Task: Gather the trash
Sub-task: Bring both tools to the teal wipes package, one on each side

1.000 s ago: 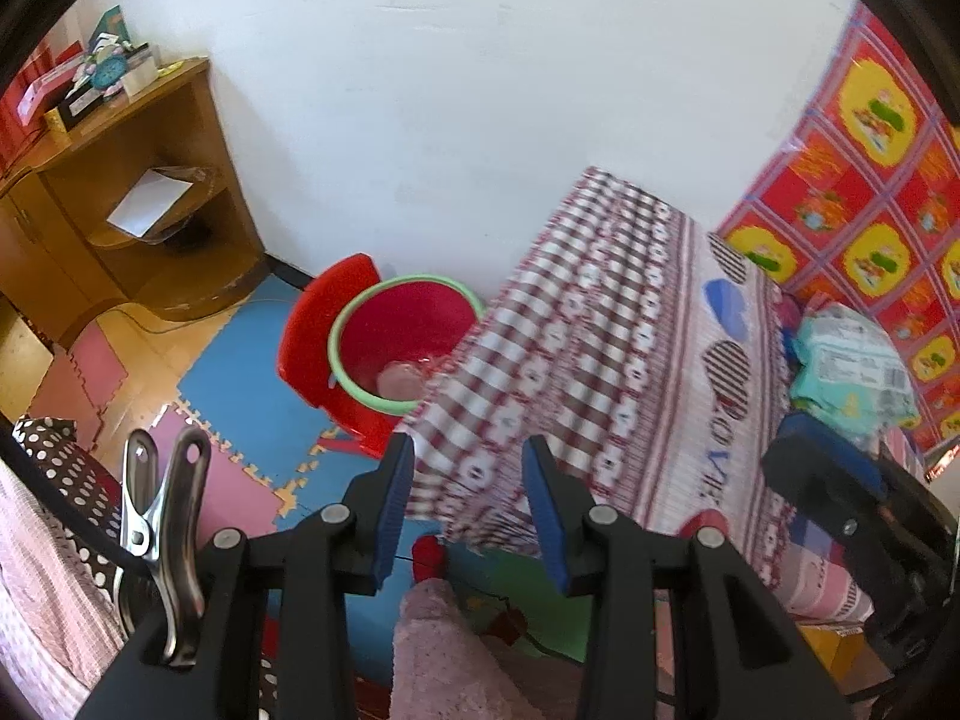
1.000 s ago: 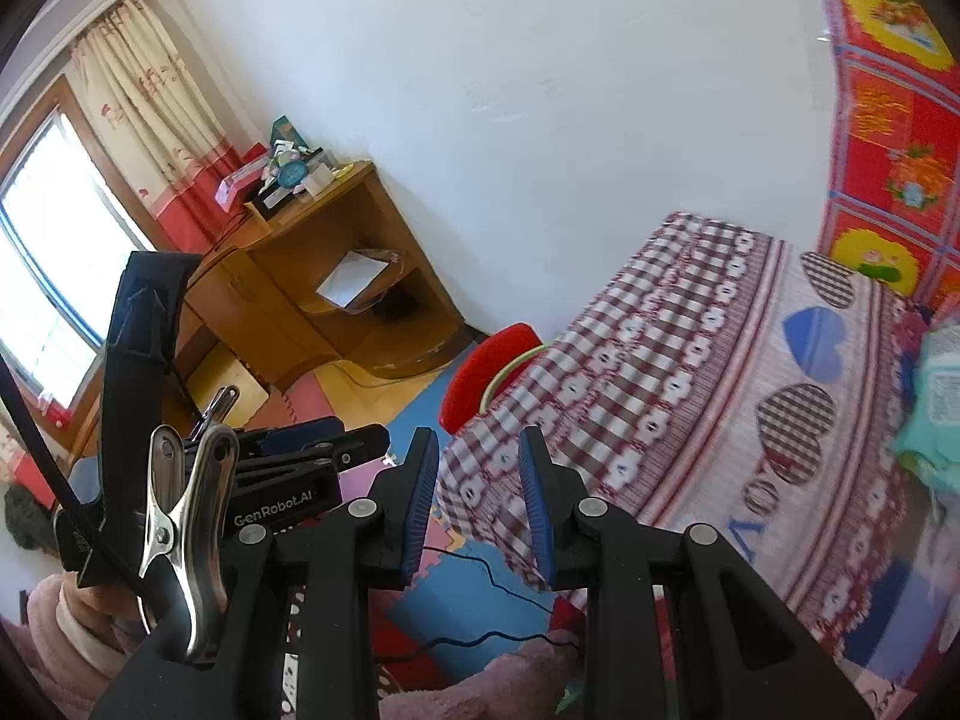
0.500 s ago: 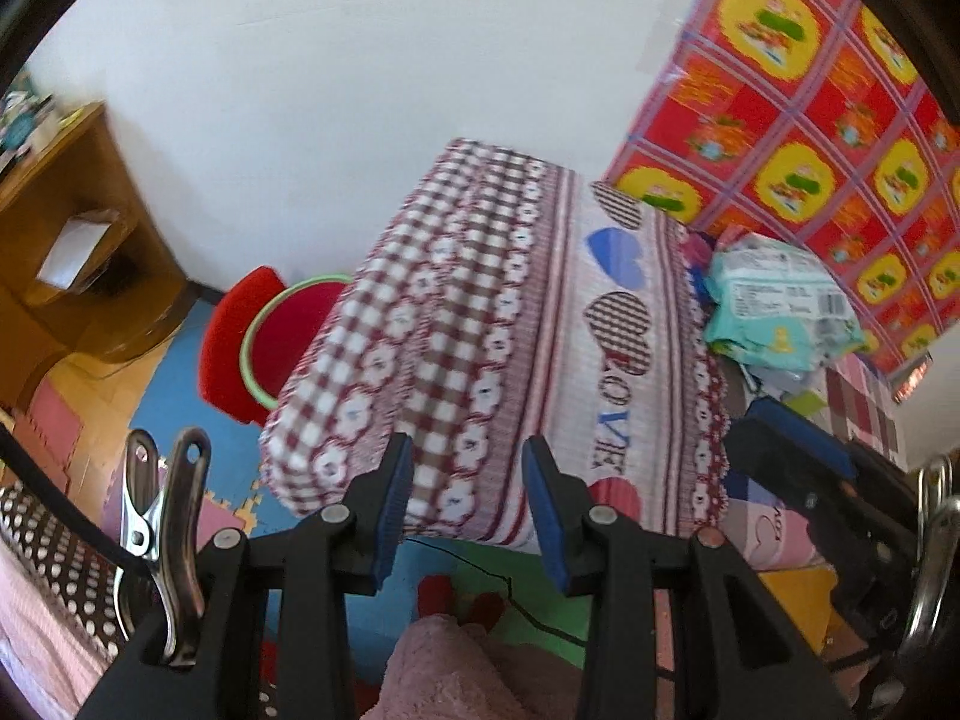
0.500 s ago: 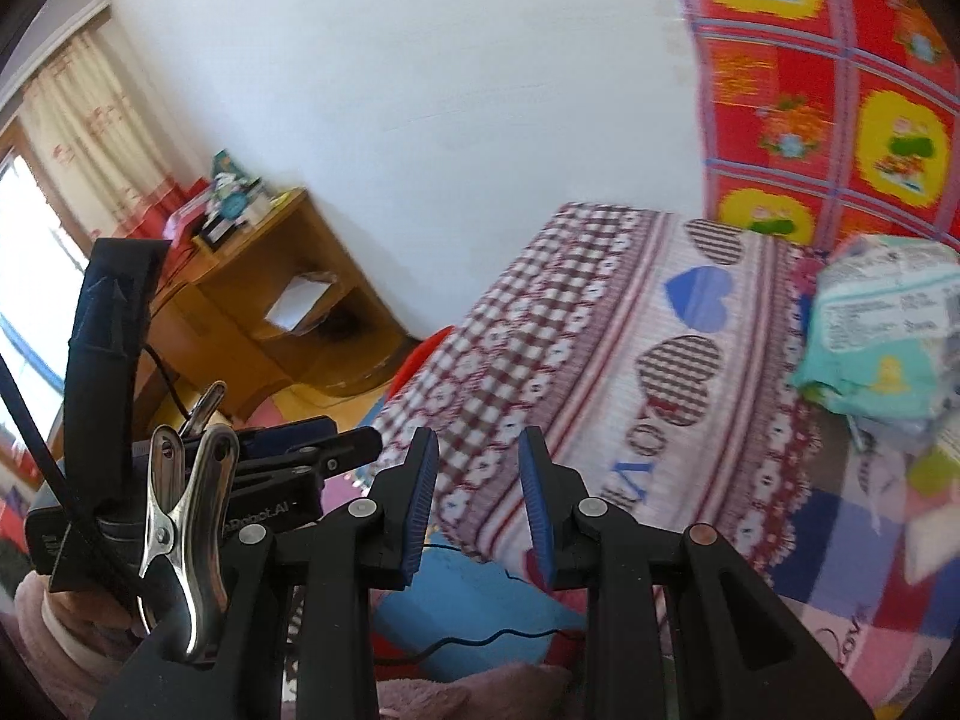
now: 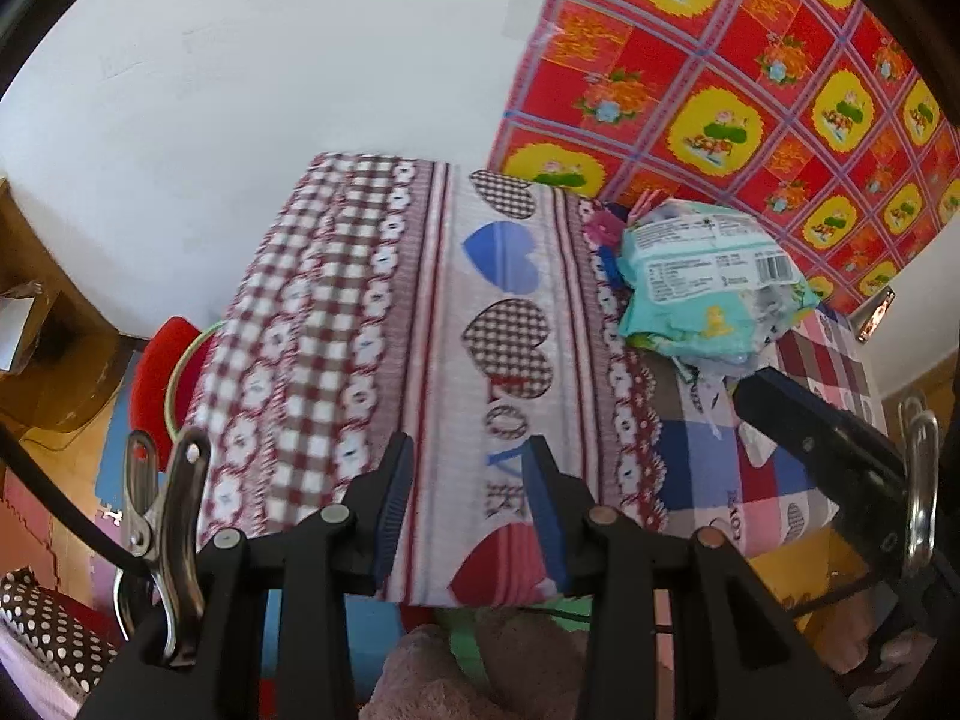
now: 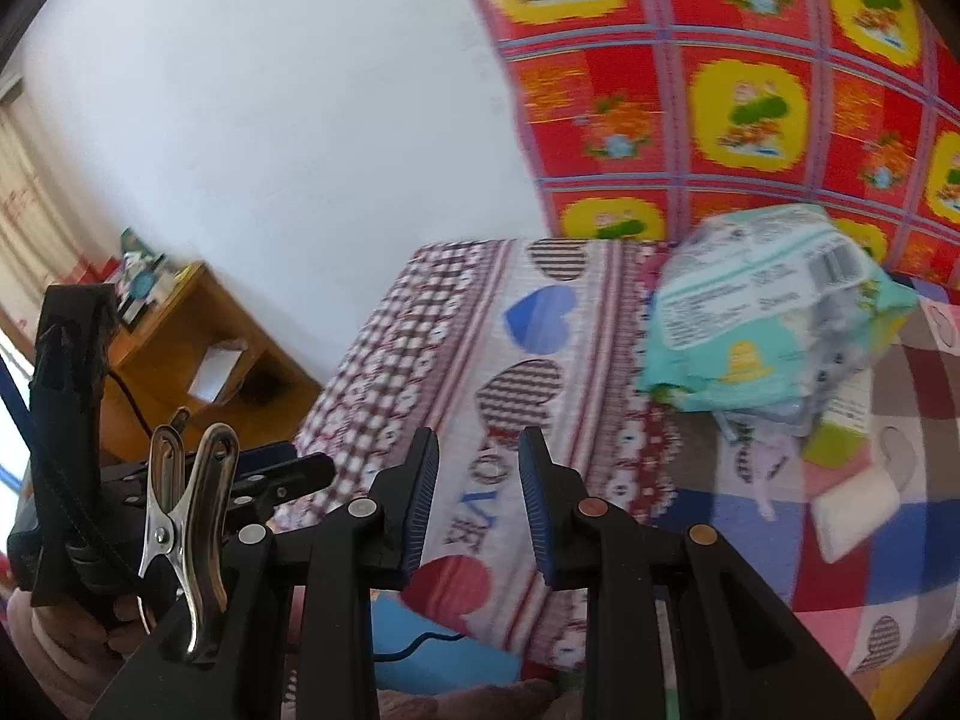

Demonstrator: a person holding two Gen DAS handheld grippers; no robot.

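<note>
A crumpled teal and white plastic package [image 5: 708,282] [image 6: 774,312] lies on the heart-patterned cloth of a table [image 5: 384,324] [image 6: 456,348], with small scraps of wrapper and paper [image 6: 852,504] beside it on the patchwork part. My left gripper [image 5: 465,501] hangs open over the table's near edge with nothing between its blue pads. In its own view my right gripper [image 6: 477,498] is open and empty too, short of the package. A red basin with a green rim [image 5: 174,384] peeks out to the left of the table.
A wooden shelf unit [image 6: 198,348] stands by the white wall at the left. A red and yellow patterned sheet [image 5: 750,90] covers the wall behind the table. Foam floor mats [image 5: 120,462] and a dark cable [image 6: 420,642] lie below the table edge.
Both views have swung to the right, from the shelf and basin onto the table top. The teal package now sits larger and closer to the middle. Both grippers' jaws kept the same gap.
</note>
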